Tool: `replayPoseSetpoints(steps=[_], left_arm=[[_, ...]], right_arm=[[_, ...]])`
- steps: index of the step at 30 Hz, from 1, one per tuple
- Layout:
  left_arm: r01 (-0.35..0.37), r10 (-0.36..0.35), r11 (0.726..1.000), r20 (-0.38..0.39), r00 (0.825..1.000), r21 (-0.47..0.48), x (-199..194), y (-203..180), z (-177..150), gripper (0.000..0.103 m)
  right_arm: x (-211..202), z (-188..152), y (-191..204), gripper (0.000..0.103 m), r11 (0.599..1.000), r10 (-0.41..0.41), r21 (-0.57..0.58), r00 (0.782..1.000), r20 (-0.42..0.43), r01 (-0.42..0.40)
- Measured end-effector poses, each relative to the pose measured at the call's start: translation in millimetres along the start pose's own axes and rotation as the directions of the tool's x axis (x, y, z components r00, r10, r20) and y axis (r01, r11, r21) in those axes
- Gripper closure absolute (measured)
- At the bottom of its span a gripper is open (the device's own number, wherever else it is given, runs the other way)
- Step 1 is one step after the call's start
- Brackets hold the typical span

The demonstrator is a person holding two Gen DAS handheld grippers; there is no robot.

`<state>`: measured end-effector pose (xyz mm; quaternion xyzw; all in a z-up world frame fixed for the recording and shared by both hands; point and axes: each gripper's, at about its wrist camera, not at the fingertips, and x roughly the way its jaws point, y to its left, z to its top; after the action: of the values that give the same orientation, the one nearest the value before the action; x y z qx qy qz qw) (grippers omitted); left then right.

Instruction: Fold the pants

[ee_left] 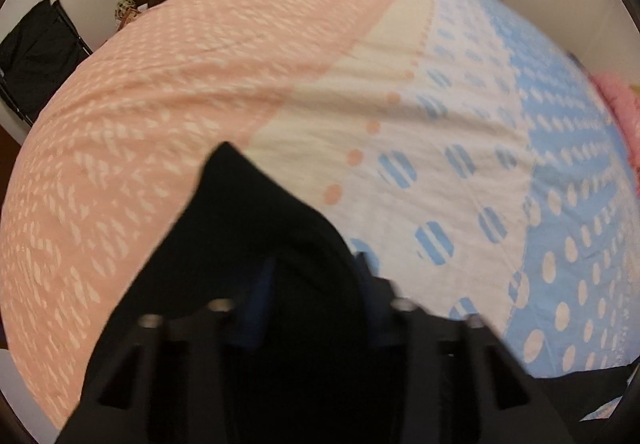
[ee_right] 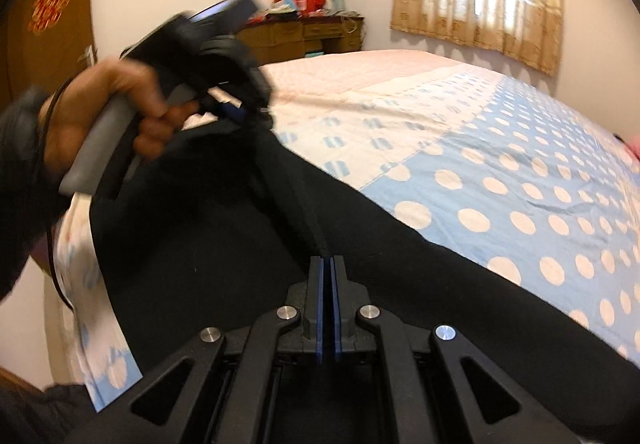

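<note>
Left wrist view: my left gripper (ee_left: 316, 276) has black pants (ee_left: 256, 228) bunched between its fingers, closed on the fabric, which rises in a peak over the bed (ee_left: 160, 92). Blurred. Right wrist view: my left hand (ee_right: 116, 112) is left of the bed's near edge, lifting the cloth there. My right gripper (ee_right: 329, 264) is pinched tight on a pants edge; the rest drapes across the bed's near side.
</note>
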<state>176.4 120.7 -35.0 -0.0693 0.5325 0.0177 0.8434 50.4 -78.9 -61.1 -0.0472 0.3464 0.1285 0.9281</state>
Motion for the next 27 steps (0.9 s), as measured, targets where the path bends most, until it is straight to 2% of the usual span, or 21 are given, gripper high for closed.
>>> replayPoseSetpoints(steps=[2, 4, 9, 10, 12, 14, 16, 17, 18, 19, 20, 21, 22, 23, 24, 25, 26, 27], left_arm=[[0.083, -0.081, 0.996, 0.034, 0.996, -0.042, -11, 17, -5, 0.085], [0.147, -0.142, 0.987, 0.07, 0.987, -0.07, -22, 32, -13, 0.089], [0.201, -0.188, 0.976, 0.144, 0.971, -0.081, -47, 45, -32, 0.092], [0.212, -0.197, 0.974, 0.157, 0.968, -0.086, -48, 43, -33, 0.092], [0.234, -0.214, 0.968, 0.18, 0.96, -0.093, -56, 47, -37, 0.092], [0.27, -0.247, 0.958, 0.21, 0.946, -0.091, -66, 48, -41, 0.092], [0.281, -0.255, 0.956, 0.233, 0.938, -0.087, -71, 44, -40, 0.092], [0.286, -0.26, 0.955, 0.241, 0.935, -0.081, -75, 42, -41, 0.092], [0.29, -0.264, 0.954, 0.243, 0.933, -0.077, -77, 39, -41, 0.092], [0.3, -0.275, 0.951, 0.248, 0.929, -0.069, -80, 36, -41, 0.092], [0.305, -0.28, 0.951, 0.253, 0.926, -0.061, -82, 33, -40, 0.092], [0.3, -0.277, 0.953, 0.254, 0.927, -0.053, -83, 32, -40, 0.092], [0.281, -0.261, 0.959, 0.252, 0.932, -0.045, -82, 30, -40, 0.092], [0.251, -0.234, 0.967, 0.245, 0.941, -0.04, -80, 29, -40, 0.092], [0.23, -0.215, 0.972, 0.24, 0.947, -0.036, -78, 29, -40, 0.092], [0.218, -0.204, 0.975, 0.233, 0.951, -0.037, -76, 31, -41, 0.092], [0.212, -0.197, 0.976, 0.225, 0.954, -0.044, -74, 33, -42, 0.092], [0.205, -0.188, 0.977, 0.214, 0.959, -0.06, -72, 37, -43, 0.092]], right_arm=[[-5, 0, -5, 0.1, 0.999, 0.001, 0.049, 1.0, 0.017, -0.002], [-14, 0, -13, 0.1, 0.993, 0.01, 0.114, 0.999, 0.048, -0.015], [-31, 0, -28, 0.1, 0.977, 0.008, 0.211, 0.996, 0.083, -0.026], [-36, -1, -32, 0.099, 0.967, 0.005, 0.251, 0.995, 0.096, -0.03], [-46, -6, -48, 0.099, 0.923, 0.024, 0.378, 0.992, 0.127, -0.071], [-52, -19, -66, 0.098, 0.841, 0.078, 0.52, 0.984, 0.159, -0.151], [-50, -36, -83, 0.087, 0.701, 0.159, 0.665, 0.966, 0.204, -0.256], [-47, -44, -88, 0.058, 0.625, 0.195, 0.72, 0.954, 0.228, -0.3], [-42, -53, -94, 0.025, 0.531, 0.238, 0.769, 0.934, 0.266, -0.355], [-40, -61, -89, 0.018, 0.487, 0.248, 0.787, 0.924, 0.291, -0.379], [-40, -64, -90, 0.018, 0.444, 0.24, 0.802, 0.915, 0.323, -0.399], [-40, -65, -92, 0.018, 0.43, 0.231, 0.809, 0.915, 0.332, -0.402], [-42, -64, -89, 0.018, 0.456, 0.221, 0.803, 0.923, 0.314, -0.383], [-46, -55, -85, 0.018, 0.529, 0.197, 0.778, 0.94, 0.277, -0.34], [-48, -48, -80, 0.018, 0.578, 0.184, 0.75, 0.947, 0.264, -0.321], [-49, -37, -74, 0.018, 0.627, 0.184, 0.712, 0.948, 0.258, -0.316], [-49, -28, -70, 0.018, 0.659, 0.196, 0.681, 0.947, 0.255, -0.32], [-42, -9, -62, 0.018, 0.714, 0.224, 0.62, 0.945, 0.239, -0.326]])
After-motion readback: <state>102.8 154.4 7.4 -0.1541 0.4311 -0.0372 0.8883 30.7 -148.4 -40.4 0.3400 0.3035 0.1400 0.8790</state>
